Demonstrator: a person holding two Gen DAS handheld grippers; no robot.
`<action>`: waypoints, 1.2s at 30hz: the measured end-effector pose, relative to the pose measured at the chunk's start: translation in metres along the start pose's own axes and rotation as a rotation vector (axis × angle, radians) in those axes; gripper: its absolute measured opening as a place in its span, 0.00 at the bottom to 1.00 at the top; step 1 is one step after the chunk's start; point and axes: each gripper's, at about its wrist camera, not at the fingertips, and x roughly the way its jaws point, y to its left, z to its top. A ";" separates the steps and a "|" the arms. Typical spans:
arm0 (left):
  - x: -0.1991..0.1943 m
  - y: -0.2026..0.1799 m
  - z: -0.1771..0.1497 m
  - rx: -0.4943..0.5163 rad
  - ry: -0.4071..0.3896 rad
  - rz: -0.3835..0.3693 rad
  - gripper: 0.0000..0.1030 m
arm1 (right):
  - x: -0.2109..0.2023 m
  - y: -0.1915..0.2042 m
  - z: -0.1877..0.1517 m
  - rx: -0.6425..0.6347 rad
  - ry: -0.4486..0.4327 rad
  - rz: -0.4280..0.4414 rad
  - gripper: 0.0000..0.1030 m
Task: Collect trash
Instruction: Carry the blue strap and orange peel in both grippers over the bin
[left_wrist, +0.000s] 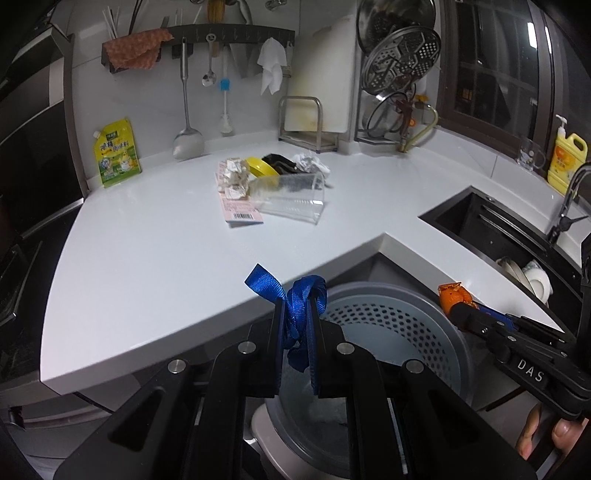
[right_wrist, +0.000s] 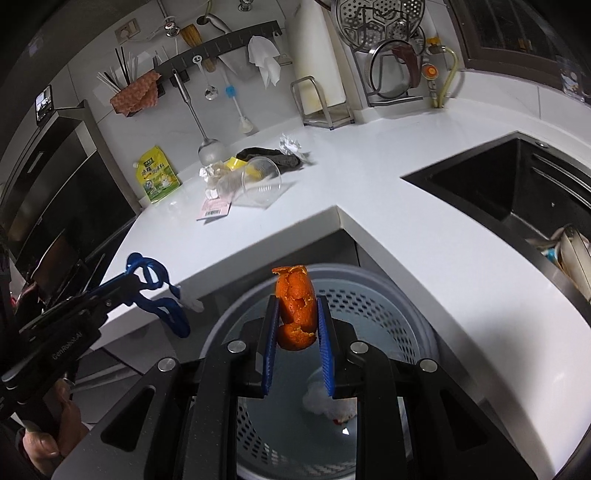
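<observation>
My left gripper (left_wrist: 297, 314) is clenched on a limp blue woven ribbon (left_wrist: 295, 302); my right gripper (right_wrist: 297, 321) squeezes a soft, tearable orange peel (right_wrist: 295, 306) at mid-length. Both hang light over the grey perforated plastic bin (right_wrist: 369, 295) beside the white counter (left_wrist: 155, 251).

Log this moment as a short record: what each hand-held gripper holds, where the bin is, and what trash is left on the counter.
left hand-held gripper: shut on blue ribbon
right hand-held gripper: shut on orange peel
bin: below the counter's inner corner, under both grippers
in bin: white crumpled scrap
counter: clear cup on its side, crumpled paper, barcode slip, yellow lid
</observation>
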 end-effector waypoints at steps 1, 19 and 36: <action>0.000 -0.003 -0.003 0.004 0.004 -0.003 0.11 | -0.003 0.000 -0.003 -0.001 0.000 -0.004 0.19; 0.011 -0.020 -0.029 0.026 0.063 -0.039 0.11 | -0.011 -0.004 -0.039 -0.009 0.042 -0.023 0.19; 0.041 -0.023 -0.044 0.021 0.161 -0.059 0.11 | 0.026 -0.015 -0.054 0.025 0.137 -0.024 0.19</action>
